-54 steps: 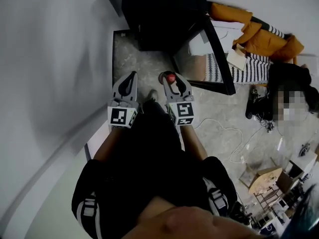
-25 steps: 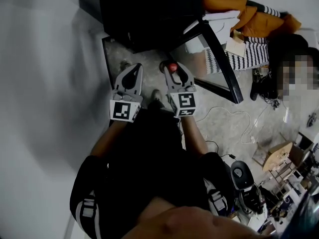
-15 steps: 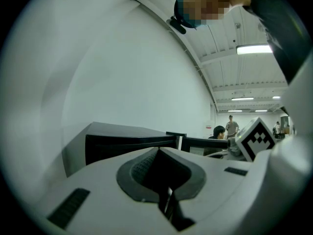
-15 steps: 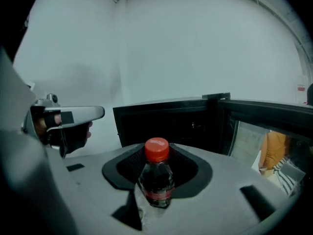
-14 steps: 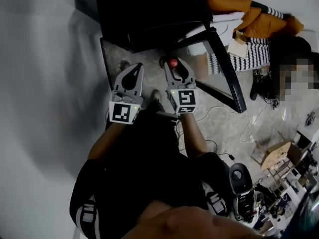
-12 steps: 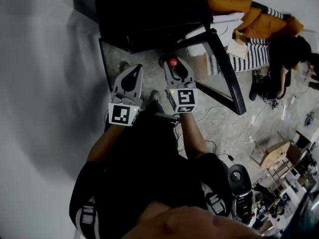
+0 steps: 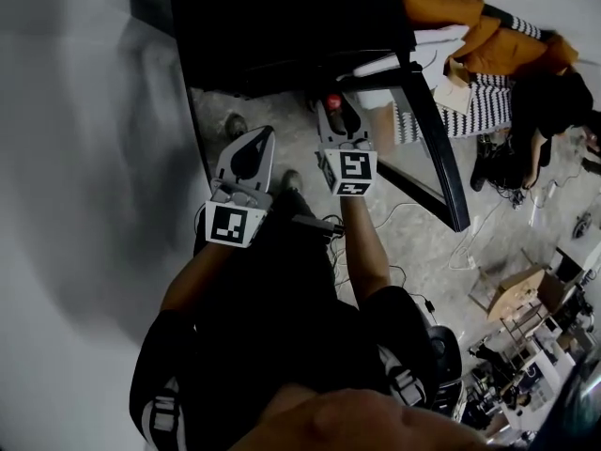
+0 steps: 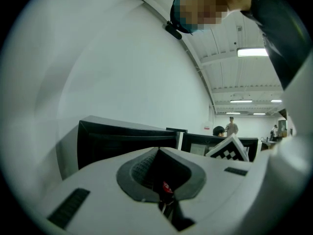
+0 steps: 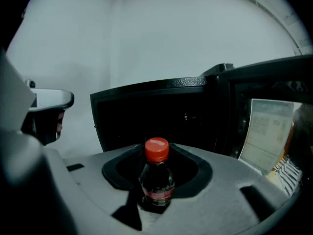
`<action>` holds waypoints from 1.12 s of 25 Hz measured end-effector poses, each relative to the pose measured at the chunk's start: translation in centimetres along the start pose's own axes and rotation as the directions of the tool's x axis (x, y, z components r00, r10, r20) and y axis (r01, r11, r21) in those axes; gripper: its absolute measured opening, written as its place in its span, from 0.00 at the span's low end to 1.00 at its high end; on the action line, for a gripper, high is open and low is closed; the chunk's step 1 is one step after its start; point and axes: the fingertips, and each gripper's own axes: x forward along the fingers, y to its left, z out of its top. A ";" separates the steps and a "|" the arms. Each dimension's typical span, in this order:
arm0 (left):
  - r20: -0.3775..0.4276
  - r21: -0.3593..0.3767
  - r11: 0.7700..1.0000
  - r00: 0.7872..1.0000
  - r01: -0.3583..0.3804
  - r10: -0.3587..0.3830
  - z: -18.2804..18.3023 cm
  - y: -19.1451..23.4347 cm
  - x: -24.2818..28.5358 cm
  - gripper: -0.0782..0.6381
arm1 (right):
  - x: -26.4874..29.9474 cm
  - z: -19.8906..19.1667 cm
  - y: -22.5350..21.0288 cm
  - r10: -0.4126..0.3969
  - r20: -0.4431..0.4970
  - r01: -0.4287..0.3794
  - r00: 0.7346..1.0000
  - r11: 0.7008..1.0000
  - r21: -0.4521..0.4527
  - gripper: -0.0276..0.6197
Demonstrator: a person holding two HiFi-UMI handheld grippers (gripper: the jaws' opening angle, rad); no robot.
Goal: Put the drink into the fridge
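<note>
The drink is a small dark bottle (image 9: 156, 182) with a red cap (image 9: 157, 150). My right gripper (image 7: 338, 118) is shut on it and holds it upright. In the head view the bottle (image 7: 332, 103) sits right at the lower edge of the black fridge (image 7: 282, 26). The fridge door (image 7: 434, 139) hangs open to the right. The dark fridge opening (image 9: 156, 116) lies straight ahead of the bottle. My left gripper (image 7: 254, 144) hangs lower and to the left, over the floor. Its jaws look closed with nothing between them.
A white wall (image 7: 75, 158) runs along the left. An orange jacket (image 7: 488, 40) and a striped cloth (image 7: 479, 111) lie behind the open door. Cables (image 7: 423, 216) trail over the stone floor, a cardboard box (image 7: 512, 294) stands at right, and a person (image 7: 554, 101) crouches nearby.
My right gripper has carried the bottle forward, up to the fridge's edge. The left gripper has stayed back and now trails it.
</note>
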 end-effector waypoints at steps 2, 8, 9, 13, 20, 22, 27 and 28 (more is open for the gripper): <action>0.001 -0.002 1.000 1.000 0.001 -0.001 -0.4 0.3 0.1 0.12 | 0.8 -0.5 -0.3 -0.011 0.001 0.011 1.000 1.000 0.003 0.26; 0.009 0.017 1.000 1.000 0.013 -0.013 -1.3 1.0 0.6 0.12 | 3.4 -2.6 -1.2 -0.037 -0.009 0.037 0.999 0.999 0.009 0.26; 0.008 0.018 1.000 1.000 0.012 -0.012 -1.6 1.2 0.5 0.12 | 3.9 -2.9 -1.3 -0.039 -0.006 0.040 0.999 0.999 0.010 0.26; 0.005 0.018 1.000 1.000 0.002 -0.002 -3.2 1.9 0.5 0.12 | 5.7 -4.9 -1.6 -0.044 -0.032 0.044 0.999 0.999 0.010 0.26; 0.022 0.014 1.000 1.000 -0.009 0.009 -5.1 2.5 0.6 0.12 | 8.5 -8.2 -2.0 -0.056 -0.063 0.057 0.996 0.998 0.007 0.26; 0.028 0.015 1.000 1.000 -0.010 0.009 -5.5 2.7 0.7 0.12 | 9.2 -8.8 -2.1 -0.058 -0.064 0.059 0.996 0.998 0.006 0.26; 0.026 0.015 1.000 1.000 -0.010 0.010 -7.4 3.0 1.6 0.12 | 11.4 -10.4 -3.2 -0.068 -0.049 0.068 0.996 0.998 -0.001 0.26; 0.031 0.013 1.000 0.999 -0.012 0.011 -7.5 3.1 1.7 0.12 | 11.8 -10.6 -3.3 -0.069 -0.047 0.069 0.997 0.998 -0.001 0.26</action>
